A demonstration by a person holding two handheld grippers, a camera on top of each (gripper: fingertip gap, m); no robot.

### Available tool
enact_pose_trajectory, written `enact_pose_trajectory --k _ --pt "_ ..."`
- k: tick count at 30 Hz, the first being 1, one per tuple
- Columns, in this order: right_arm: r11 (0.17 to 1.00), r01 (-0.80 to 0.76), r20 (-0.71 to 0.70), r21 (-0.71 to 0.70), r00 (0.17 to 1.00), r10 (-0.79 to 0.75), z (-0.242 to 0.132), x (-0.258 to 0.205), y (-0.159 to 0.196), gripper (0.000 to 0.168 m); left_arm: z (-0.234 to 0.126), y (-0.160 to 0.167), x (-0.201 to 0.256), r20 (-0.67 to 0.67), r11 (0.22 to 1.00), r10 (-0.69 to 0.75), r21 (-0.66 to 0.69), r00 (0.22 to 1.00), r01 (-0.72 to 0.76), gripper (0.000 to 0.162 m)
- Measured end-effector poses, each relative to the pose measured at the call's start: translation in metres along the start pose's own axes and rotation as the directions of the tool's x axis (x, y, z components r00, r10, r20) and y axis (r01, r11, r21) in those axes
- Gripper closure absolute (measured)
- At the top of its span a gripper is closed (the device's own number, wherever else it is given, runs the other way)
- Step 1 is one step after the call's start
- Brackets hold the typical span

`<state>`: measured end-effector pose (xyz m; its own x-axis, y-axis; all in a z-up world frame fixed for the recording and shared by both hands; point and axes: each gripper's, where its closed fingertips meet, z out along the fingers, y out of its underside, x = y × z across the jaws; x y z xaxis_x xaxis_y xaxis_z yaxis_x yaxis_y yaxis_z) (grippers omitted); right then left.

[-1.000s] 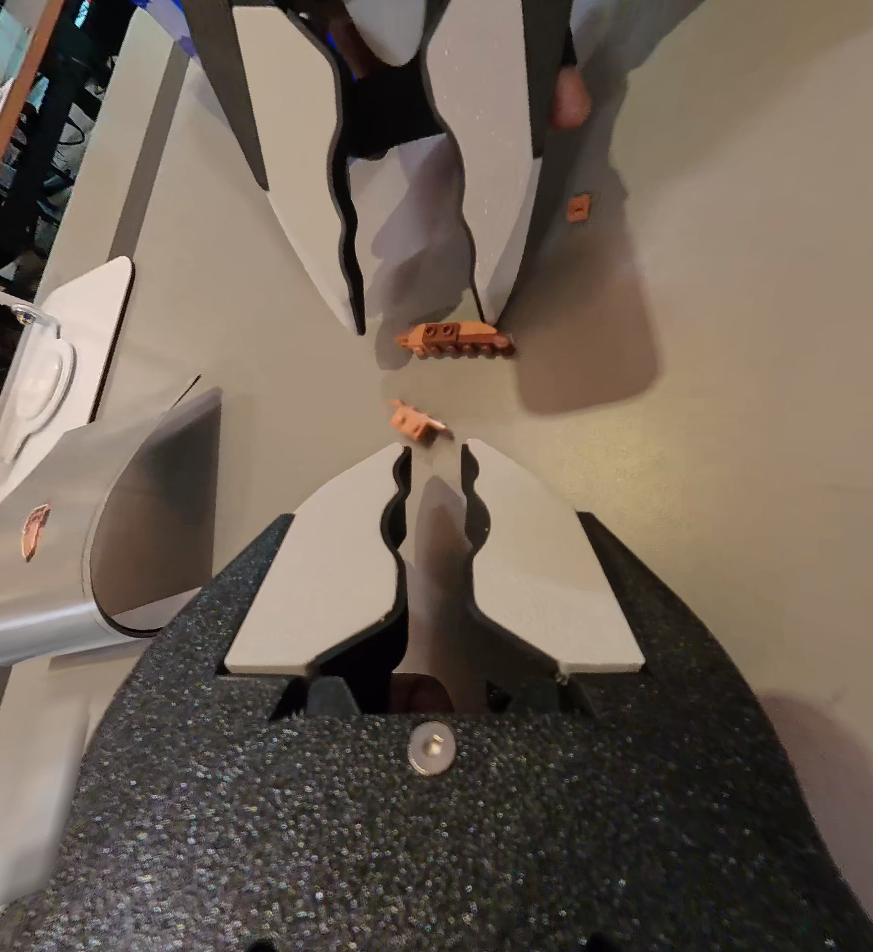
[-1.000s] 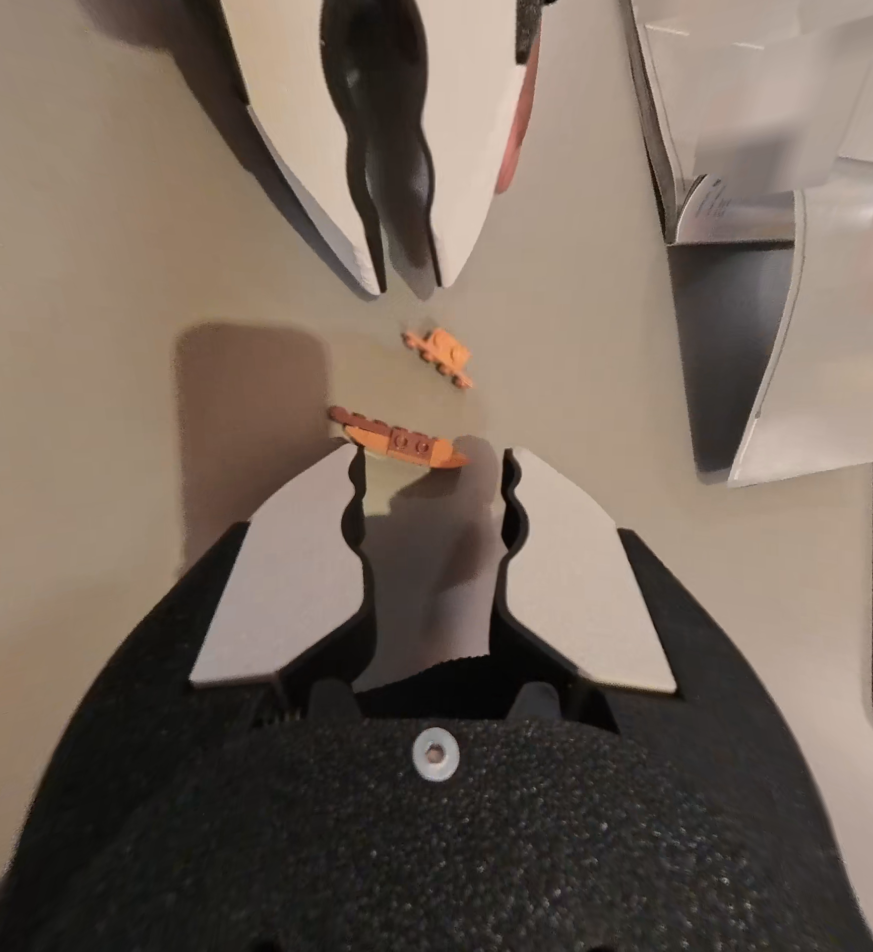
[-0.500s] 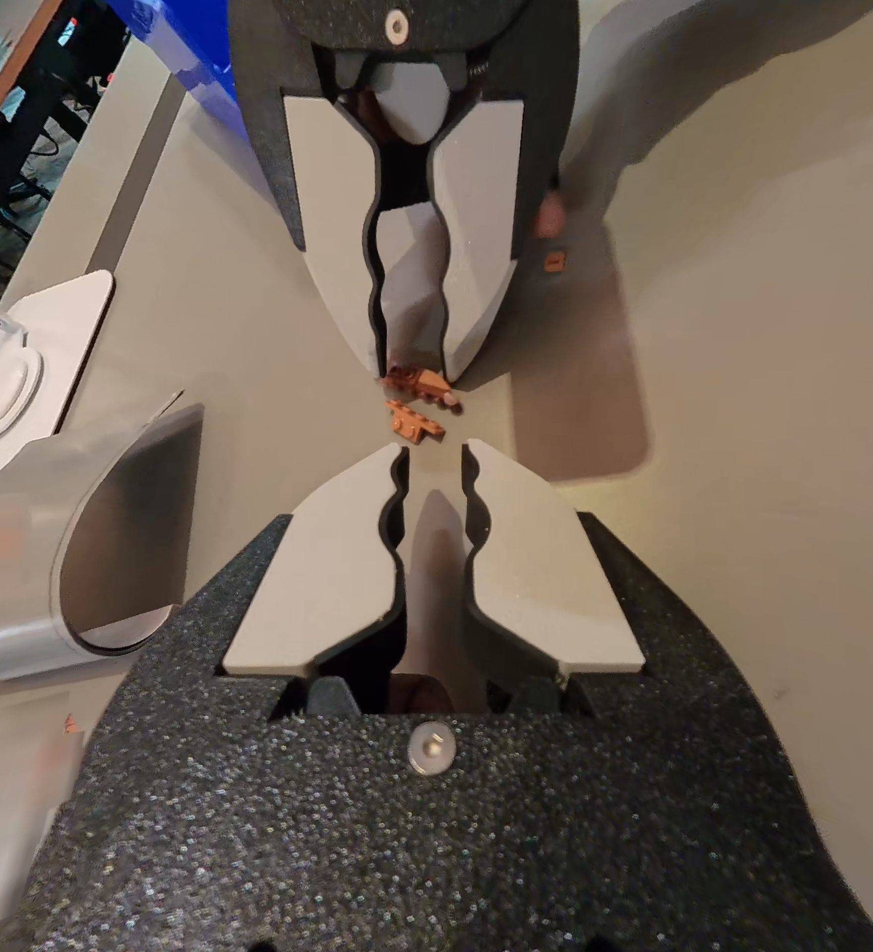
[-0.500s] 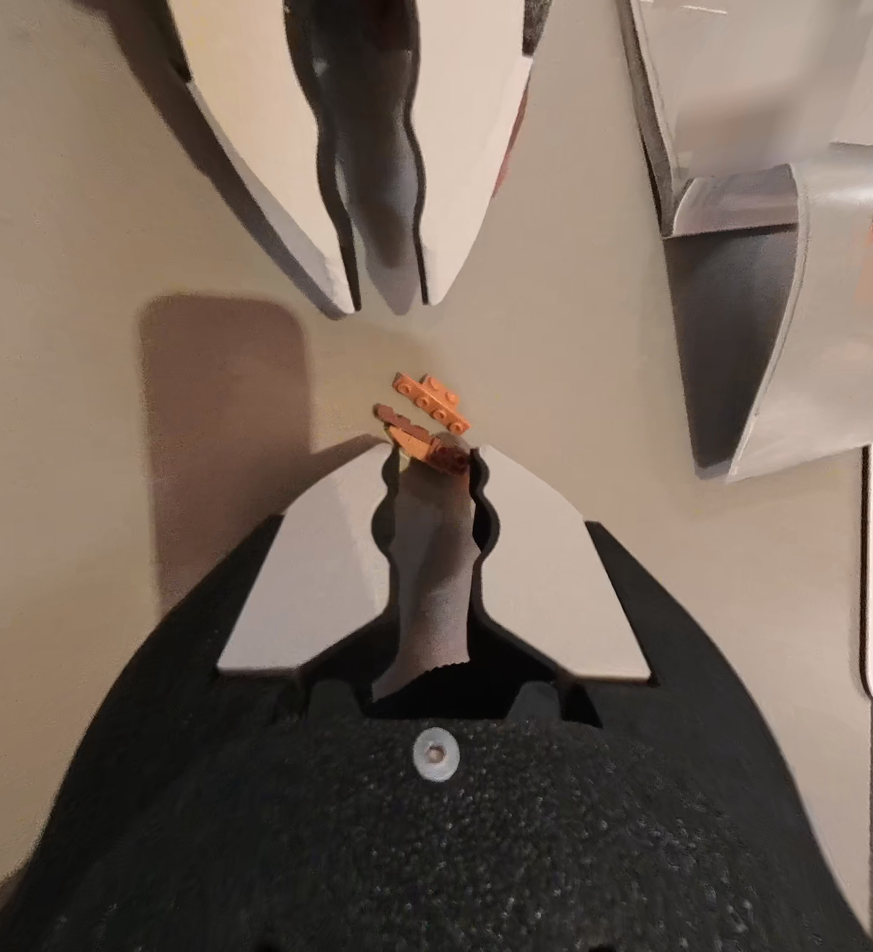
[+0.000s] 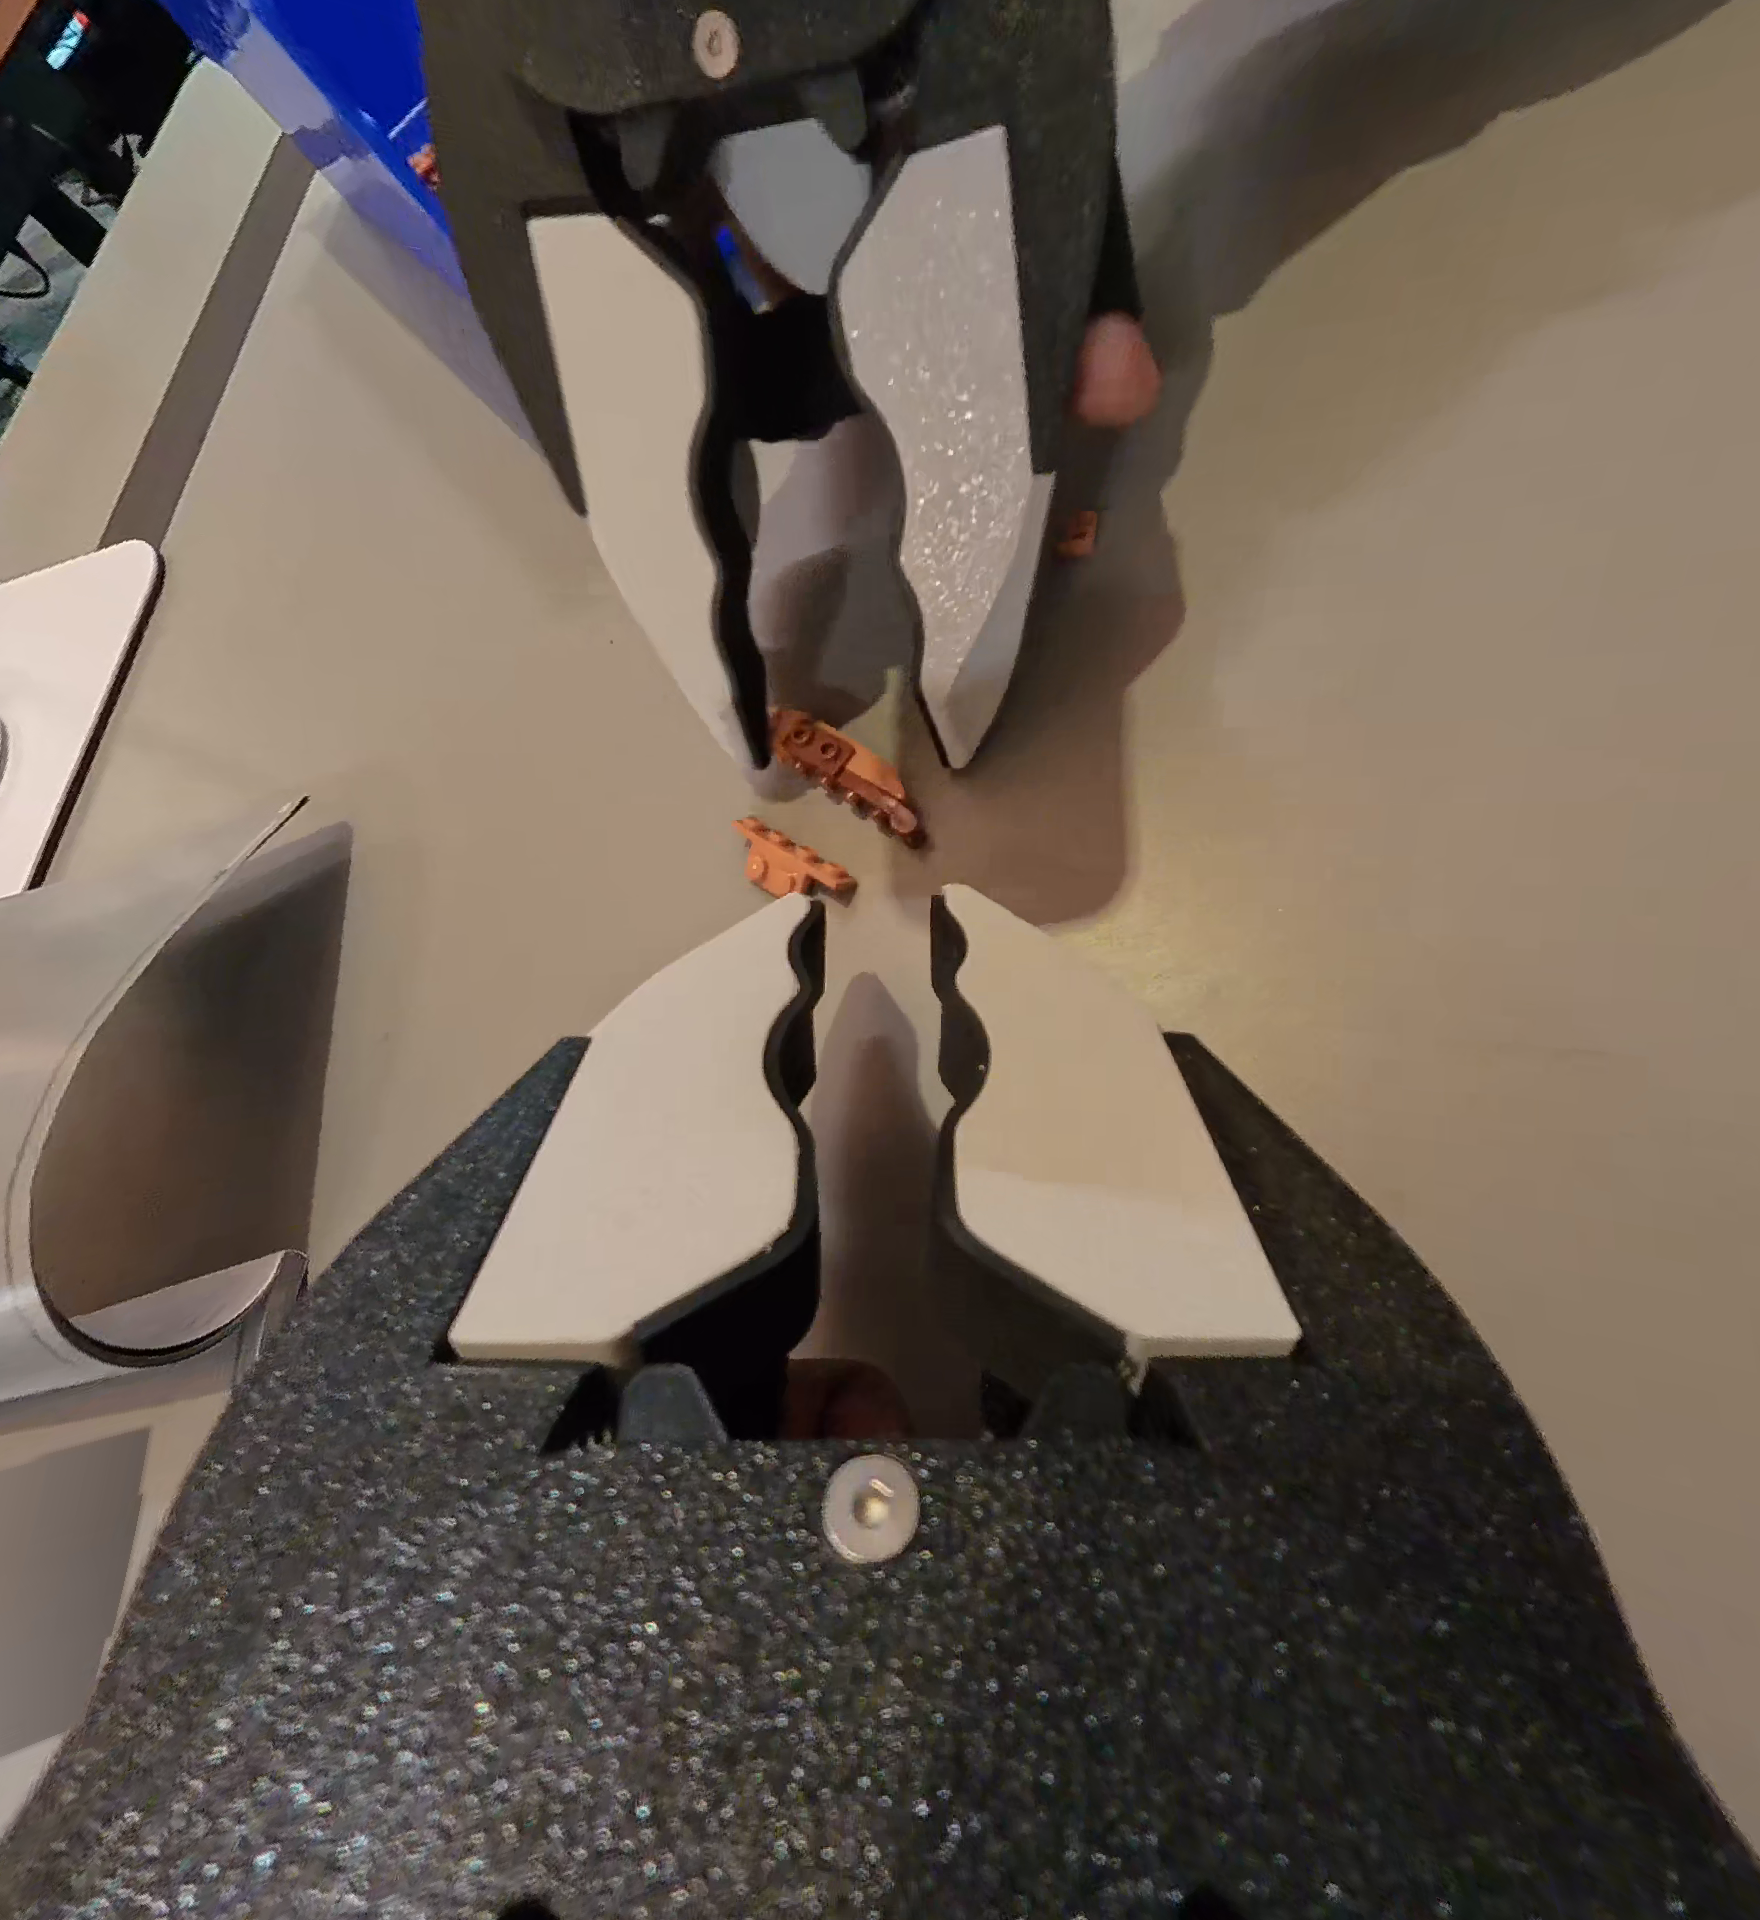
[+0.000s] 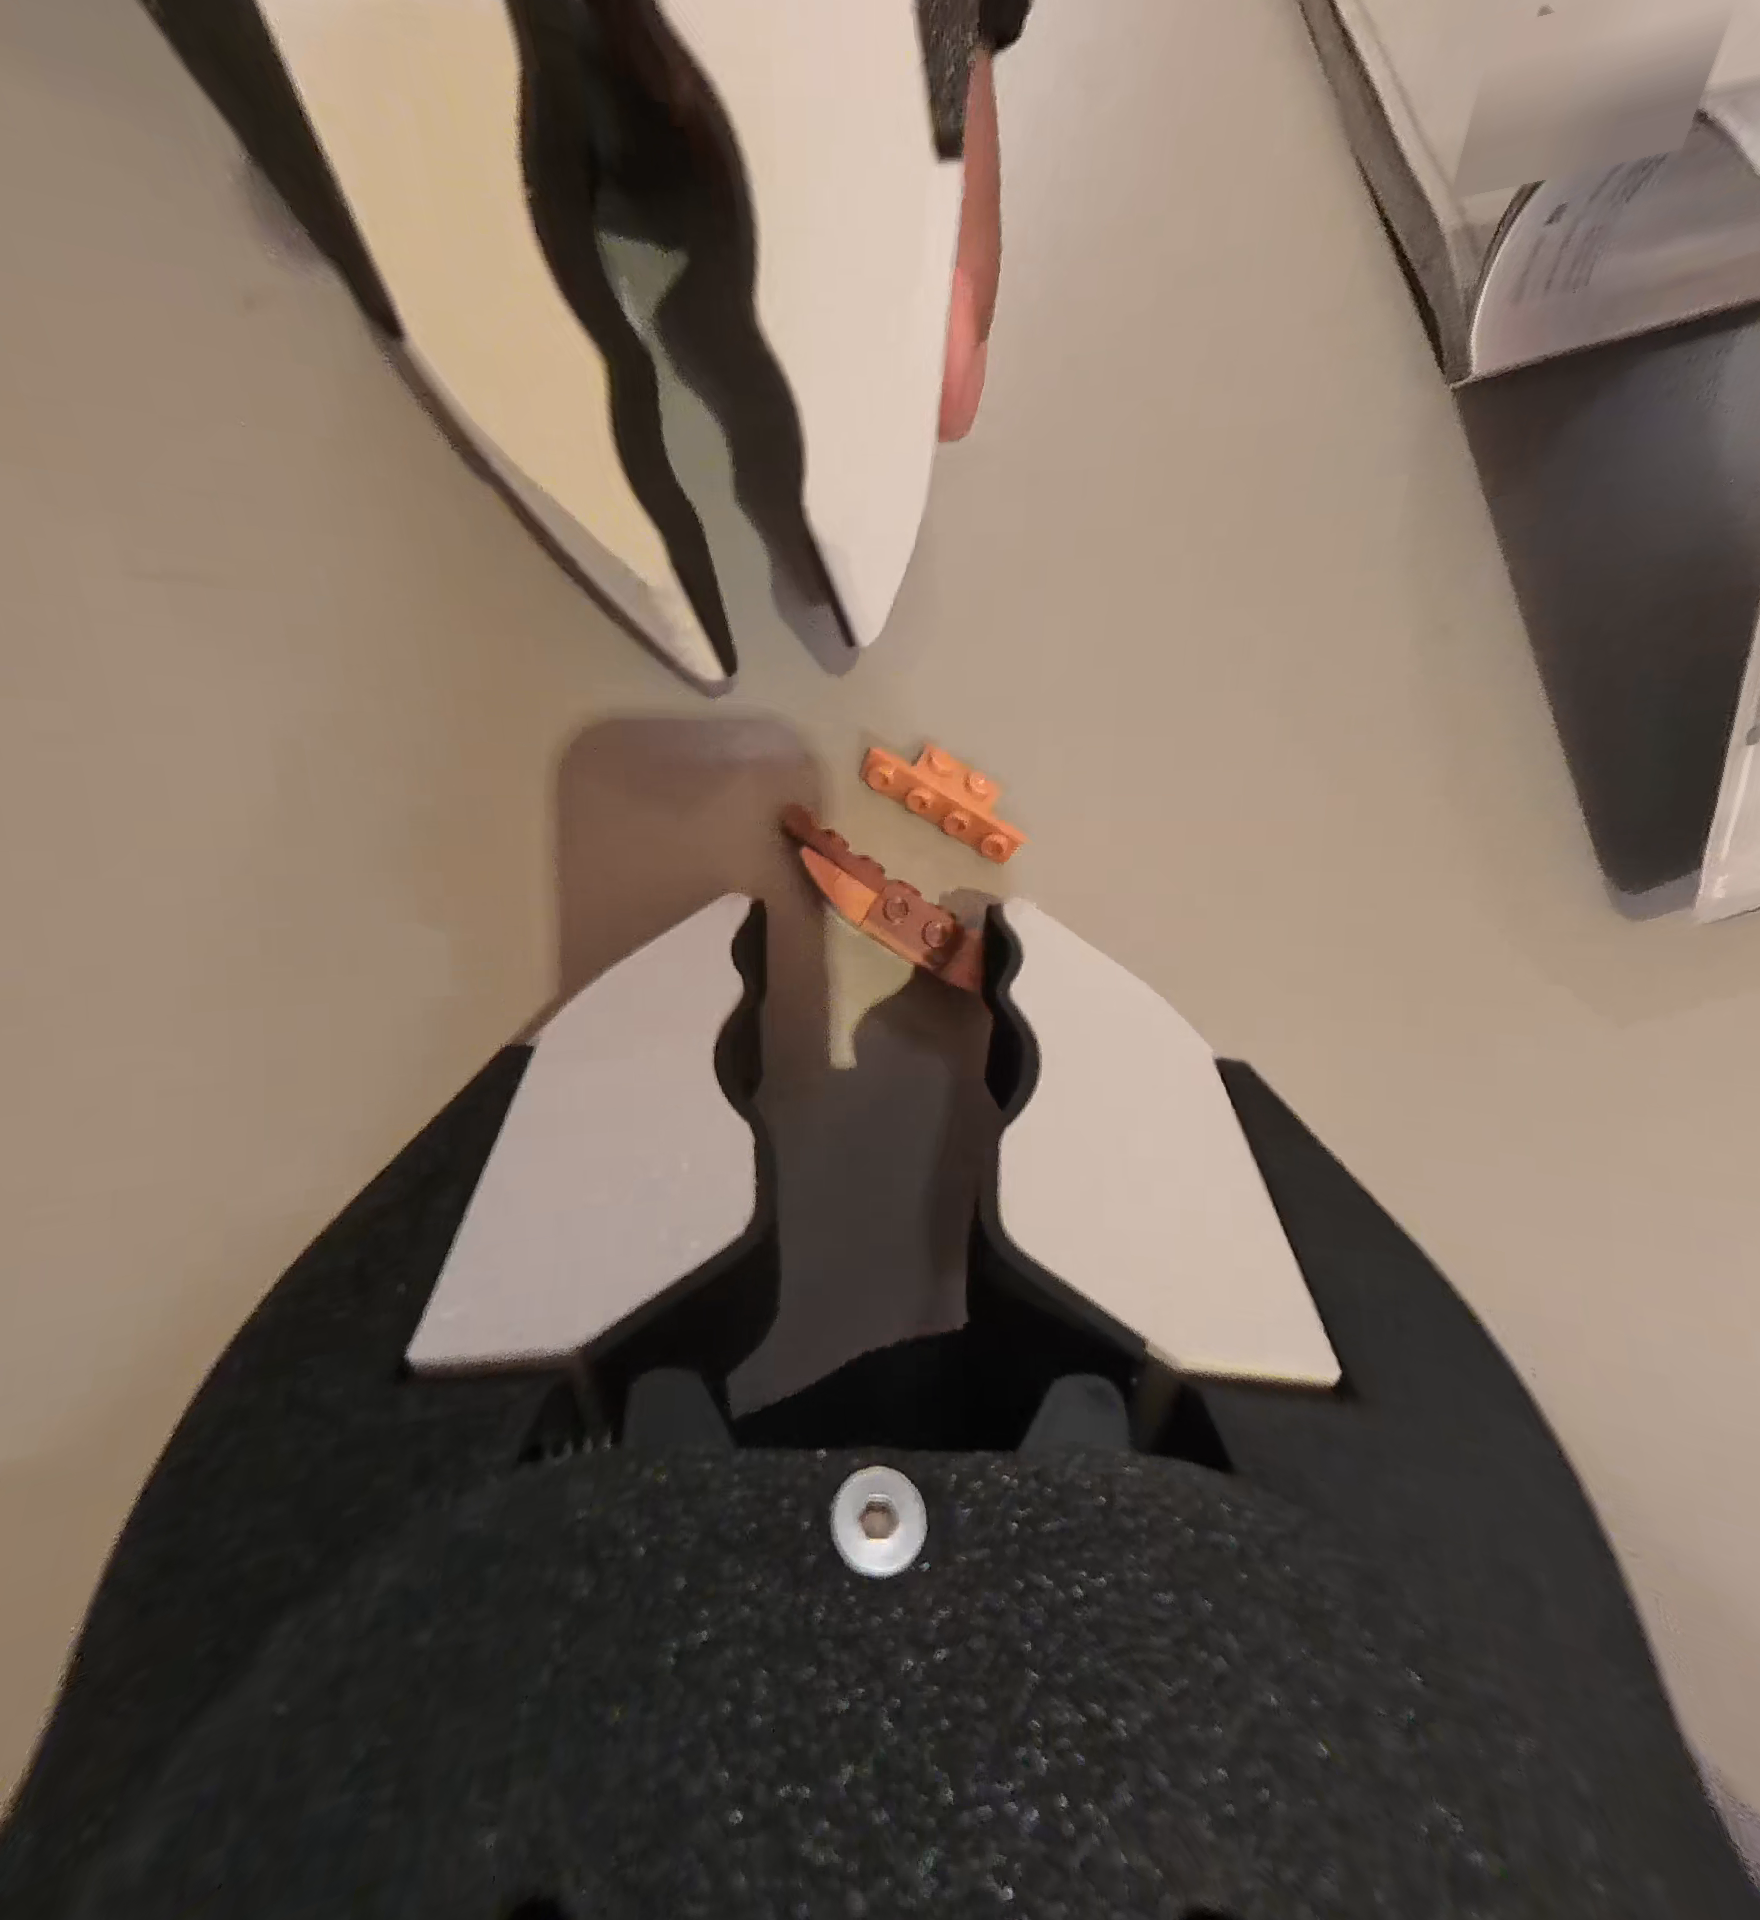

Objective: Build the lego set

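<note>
A brown and orange lego assembly (image 5: 840, 774) lies slanted on the beige table. In the right wrist view it (image 6: 886, 904) lies between my right gripper's (image 6: 874, 914) tips and touches the right finger; the jaws are open and not clamped on it. A small orange plate piece (image 6: 943, 800) lies just beyond it, also seen in the left wrist view (image 5: 793, 857). My left gripper (image 5: 876, 902) is slightly open and empty, its tips just short of the orange piece. The two grippers face each other: the right one (image 5: 855, 758) and the left one (image 6: 782, 660).
A curled silver booklet (image 5: 128, 1091) lies left of my left gripper and shows at the right of the right wrist view (image 6: 1634, 623). A white board (image 5: 34, 707) and a blue box (image 5: 367, 135) lie farther left. Another small orange piece (image 5: 1075, 535) lies beside the right gripper. Spacing between my two grippers at the tips: around 5 cm.
The right gripper narrowed around the brown assembly and moved it close to the orange piece, then widened again. The assembly now lies slanted. The left gripper has stayed nearly still.
</note>
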<state>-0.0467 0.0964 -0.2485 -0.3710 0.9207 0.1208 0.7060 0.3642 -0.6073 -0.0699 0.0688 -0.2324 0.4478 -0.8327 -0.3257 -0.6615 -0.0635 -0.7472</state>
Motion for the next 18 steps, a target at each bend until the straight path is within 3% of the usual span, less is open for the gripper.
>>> enact_pose_trajectory --k 7,11,16,18 --pt "0.995 0.083 0.004 -0.061 0.997 -0.082 -0.012 -0.022 0.007 0.130 0.000 -0.004 0.005 -0.030 1.000 -0.008 0.019 1.000 0.009 0.143" --pt "1.000 0.010 0.038 -0.028 0.999 -0.009 -0.007 -0.014 0.007 0.122 0.002 -0.005 0.009 -0.052 1.000 -0.001 0.025 0.999 0.003 0.142" --pt "0.999 0.038 0.059 -0.007 0.998 -0.038 -0.004 -0.022 0.004 0.156 0.003 -0.006 0.010 -0.053 0.999 -0.001 0.034 0.999 0.002 0.142" --pt "0.997 0.082 0.015 0.005 0.996 -0.082 -0.003 -0.021 0.002 0.157 0.003 -0.007 0.010 -0.053 0.999 0.000 0.045 0.999 0.002 0.142"
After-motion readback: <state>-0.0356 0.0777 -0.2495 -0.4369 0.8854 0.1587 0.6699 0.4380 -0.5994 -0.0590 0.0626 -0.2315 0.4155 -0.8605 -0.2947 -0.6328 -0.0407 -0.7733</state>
